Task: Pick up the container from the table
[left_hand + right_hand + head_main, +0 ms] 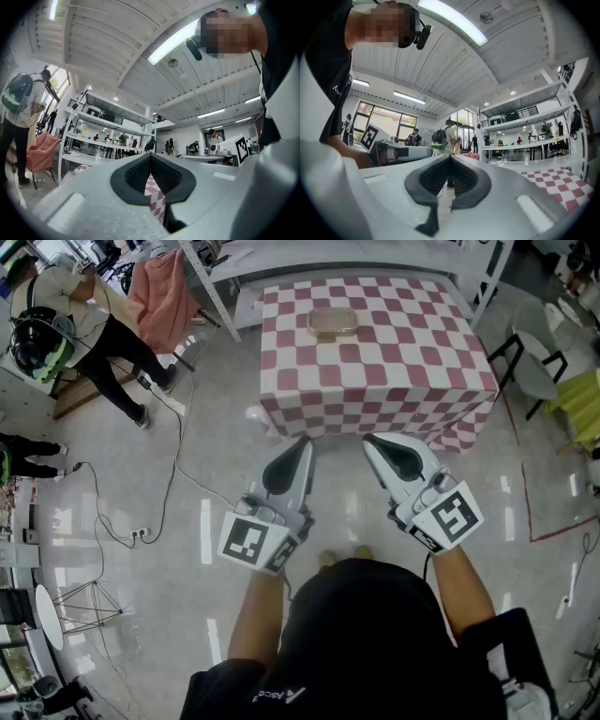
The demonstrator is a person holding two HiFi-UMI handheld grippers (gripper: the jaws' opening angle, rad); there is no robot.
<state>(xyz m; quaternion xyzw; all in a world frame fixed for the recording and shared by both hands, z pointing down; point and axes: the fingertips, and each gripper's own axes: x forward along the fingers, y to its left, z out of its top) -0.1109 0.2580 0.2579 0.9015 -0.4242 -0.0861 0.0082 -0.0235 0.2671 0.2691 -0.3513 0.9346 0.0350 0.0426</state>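
Observation:
A shallow beige container [332, 322] lies on the far half of a table with a red-and-white checked cloth [375, 371]. Both grippers hang over the floor in front of the table's near edge, well short of the container. My left gripper [302, 442] is shut with nothing between its jaws; in the left gripper view [150, 155] a strip of checked cloth [154, 194] shows through the gap behind its pads. My right gripper [369, 440] is also shut and empty, and in the right gripper view [450, 157] it points left of the table [562, 185].
A person [84, 315] stands at the upper left beside a pink cloth [164, 287]. Cables and a power strip [139, 533] lie on the glossy floor at left. A metal shelf rack [216, 287] stands behind the table. A chair [534, 357] stands at right.

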